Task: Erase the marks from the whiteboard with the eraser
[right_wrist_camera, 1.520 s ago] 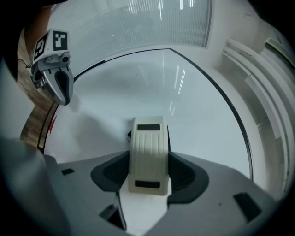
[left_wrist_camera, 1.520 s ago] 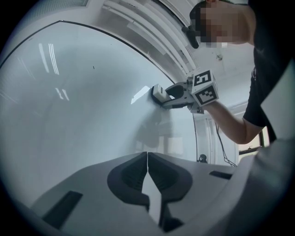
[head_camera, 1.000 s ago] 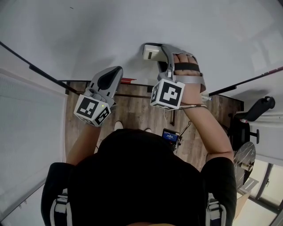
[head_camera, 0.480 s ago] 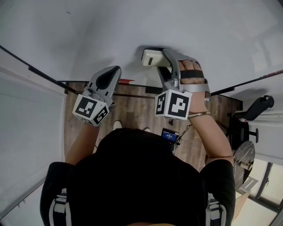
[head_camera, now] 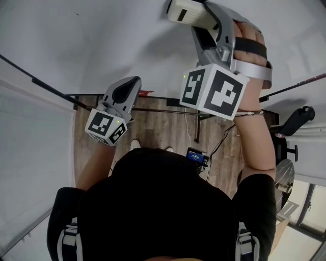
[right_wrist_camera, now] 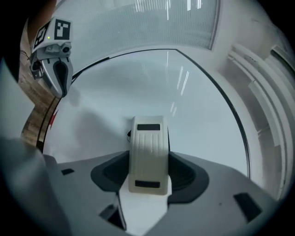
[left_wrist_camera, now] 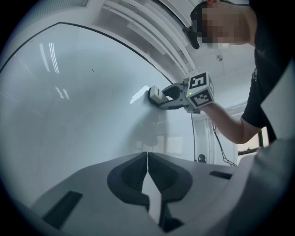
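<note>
The cream eraser (head_camera: pixel 186 12) presses flat against the whiteboard (head_camera: pixel 102 41) near the top of the head view, with my right gripper (head_camera: pixel 204 18) shut on it. In the right gripper view the eraser (right_wrist_camera: pixel 147 154) sits between the jaws, and a small dark mark (right_wrist_camera: pixel 129 134) shows on the board at its left edge. My left gripper (head_camera: pixel 133 81) hangs lower and to the left, close to the board, shut with nothing in it. From the left gripper view the jaws (left_wrist_camera: pixel 147 154) meet, and the eraser (left_wrist_camera: pixel 154 94) shows far up the board. A tiny speck (head_camera: pixel 77 14) remains at the upper left.
The board's black frame (head_camera: pixel 46 84) runs diagonally at the left beside a pale ribbed panel (head_camera: pixel 30 142). A red marker (head_camera: pixel 146 93) lies at the board's lower edge. Below are wood floor, a small device (head_camera: pixel 196 157) with cables, and a black chair (head_camera: pixel 298 125) at the right.
My right gripper has slid the eraser up the board, first slightly right, then well upward. The left gripper has stayed where it was.
</note>
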Available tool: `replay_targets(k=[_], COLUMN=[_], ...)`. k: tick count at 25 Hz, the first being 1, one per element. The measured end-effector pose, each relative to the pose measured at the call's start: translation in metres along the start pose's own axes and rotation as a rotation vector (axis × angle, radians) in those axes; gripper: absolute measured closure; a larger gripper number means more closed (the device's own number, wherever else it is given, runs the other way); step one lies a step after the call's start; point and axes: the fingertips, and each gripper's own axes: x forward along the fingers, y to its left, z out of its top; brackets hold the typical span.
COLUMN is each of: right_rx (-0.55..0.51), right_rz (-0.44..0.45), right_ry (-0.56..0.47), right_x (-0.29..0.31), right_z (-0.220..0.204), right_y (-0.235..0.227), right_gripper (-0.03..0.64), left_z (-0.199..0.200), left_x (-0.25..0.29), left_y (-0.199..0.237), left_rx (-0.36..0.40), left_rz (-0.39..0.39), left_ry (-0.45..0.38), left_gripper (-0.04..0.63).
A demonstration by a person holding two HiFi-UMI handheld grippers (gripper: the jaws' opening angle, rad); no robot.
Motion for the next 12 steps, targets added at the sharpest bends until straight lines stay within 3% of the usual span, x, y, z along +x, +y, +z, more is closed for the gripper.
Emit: replay_targets(k=[7, 12], right_rx=[-0.065, -0.115], right_rz=[0.059, 0.149], right_ry=[0.065, 0.067], right_x=[0.004, 0.008], right_z=[-0.002, 0.003], right_y=[0.037, 0.081], right_gripper=[0.367, 0.367], left_z=[-0.002, 0.001], left_x=[-0.005, -0.005], left_y=[0.004, 0.004], left_rx=[-0.011, -0.009], left_rz=[0.010, 0.005], left_ry=[0.000, -0.006], left_gripper=[0.588, 0.588])
